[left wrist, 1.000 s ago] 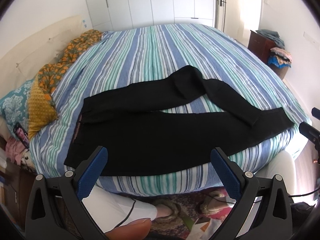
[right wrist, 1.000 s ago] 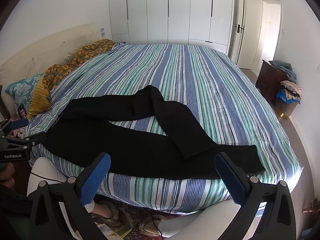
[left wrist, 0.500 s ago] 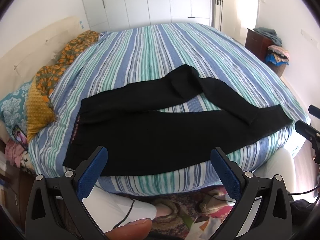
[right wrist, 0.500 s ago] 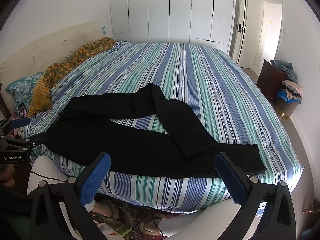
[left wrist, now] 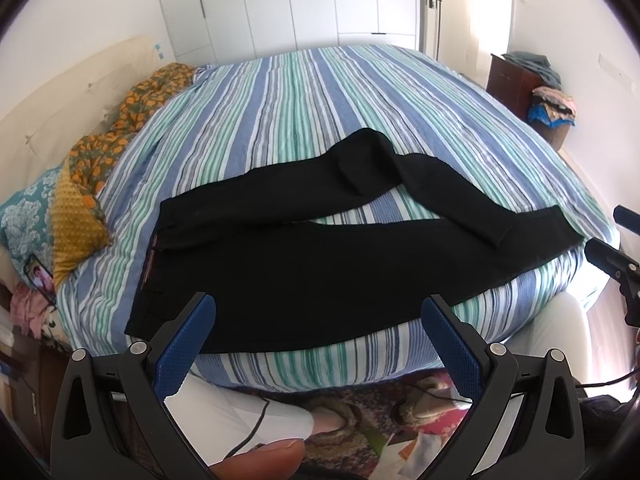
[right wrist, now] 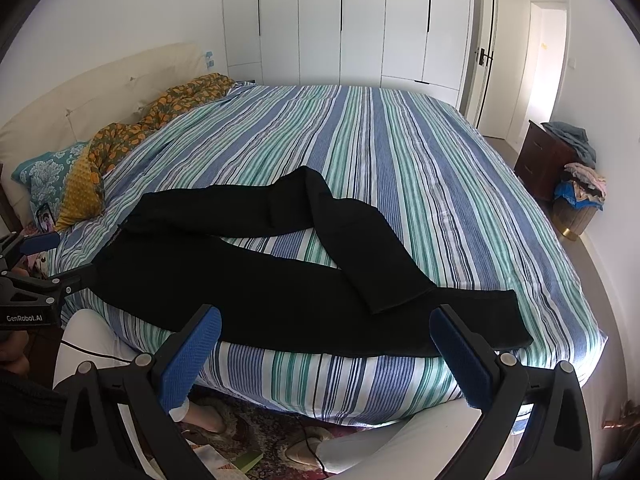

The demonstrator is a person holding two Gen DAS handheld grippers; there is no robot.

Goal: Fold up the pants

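Black pants (left wrist: 320, 264) (right wrist: 256, 280) lie flat near the front edge of a striped bed (left wrist: 304, 112) (right wrist: 384, 152), waistband to the left. The far leg is bent back so its cuff rests across the near leg at the right. My left gripper (left wrist: 316, 320) hovers open before the bed edge, near the waist end, holding nothing. My right gripper (right wrist: 326, 332) is open too, short of the cuff end, empty. Each gripper shows at the side of the other's view.
An orange patterned blanket (right wrist: 160, 120) and teal and yellow pillows (left wrist: 60, 216) lie at the headboard on the left. A dark nightstand (right wrist: 544, 160) and a laundry basket (right wrist: 576, 200) stand right. White wardrobes (right wrist: 340, 24) line the back wall. A person's legs and feet are below.
Both grippers have risen slightly and tilted, so the bed sits a little lower in each view. The pants have not moved, and both grippers stay open.
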